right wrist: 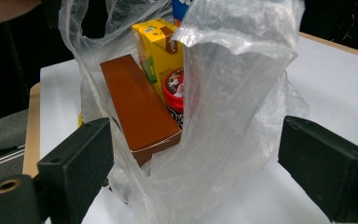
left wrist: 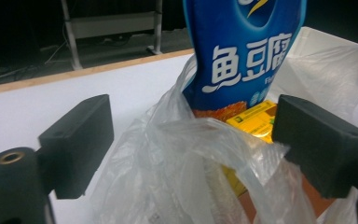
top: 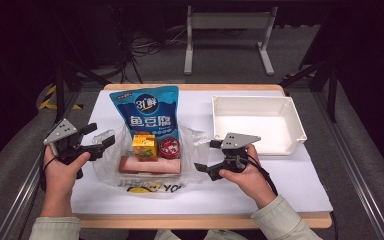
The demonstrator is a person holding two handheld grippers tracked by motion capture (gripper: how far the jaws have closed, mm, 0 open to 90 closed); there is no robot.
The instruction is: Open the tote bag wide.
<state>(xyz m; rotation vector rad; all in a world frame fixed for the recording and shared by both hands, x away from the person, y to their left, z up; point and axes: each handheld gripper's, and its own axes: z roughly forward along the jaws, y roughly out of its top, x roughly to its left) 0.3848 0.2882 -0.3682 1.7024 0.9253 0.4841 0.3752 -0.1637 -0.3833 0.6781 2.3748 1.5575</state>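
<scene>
A clear plastic bag (top: 105, 167) lies open in the middle of the white table cover. In it are a blue pouch (top: 147, 112), a yellow carton (top: 144, 146), a red round tin (top: 169, 148) and a brown box (top: 150, 165). My left gripper (top: 100, 136) stands open at the bag's left edge. In the left gripper view the bag's handle loop (left wrist: 177, 163) lies between its jaws, with the pouch (left wrist: 244, 51) behind. My right gripper (top: 206, 156) is open at the bag's right side. Its jaws straddle loose plastic (right wrist: 233, 107) in front of the brown box (right wrist: 137, 107).
A white empty tray (top: 257, 98) sits at the back right of the table. Bare white cover (top: 280, 180) stretches in front of the tray. The table's wooden edge (top: 200, 220) runs along the near side. A metal frame (top: 227, 22) stands on the floor beyond.
</scene>
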